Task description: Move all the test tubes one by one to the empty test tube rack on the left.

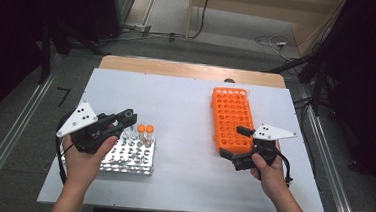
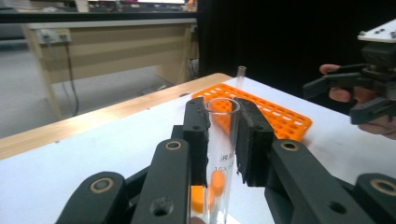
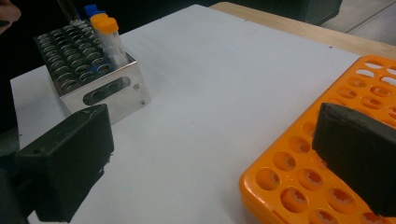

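Observation:
My left gripper (image 1: 125, 117) is shut on a clear glass test tube (image 2: 222, 154), which stands upright between the pads (image 2: 198, 135); its open rim rises above them. It hovers over the back left of a metal tube rack (image 1: 128, 158) that holds two orange-capped tubes (image 1: 145, 131). My right gripper (image 1: 234, 142) is open with nothing between its jaws, at the near corner of an orange tube rack (image 1: 232, 114). One clear tube (image 2: 241, 77) stands in the orange rack (image 2: 280, 116).
The white table top (image 1: 184, 136) lies bare between the two racks. In the right gripper view the metal rack (image 3: 107, 88) also holds a blue-capped tube (image 3: 90, 9). A wooden strip (image 1: 188, 70) borders the table's far edge; a desk and cables lie beyond.

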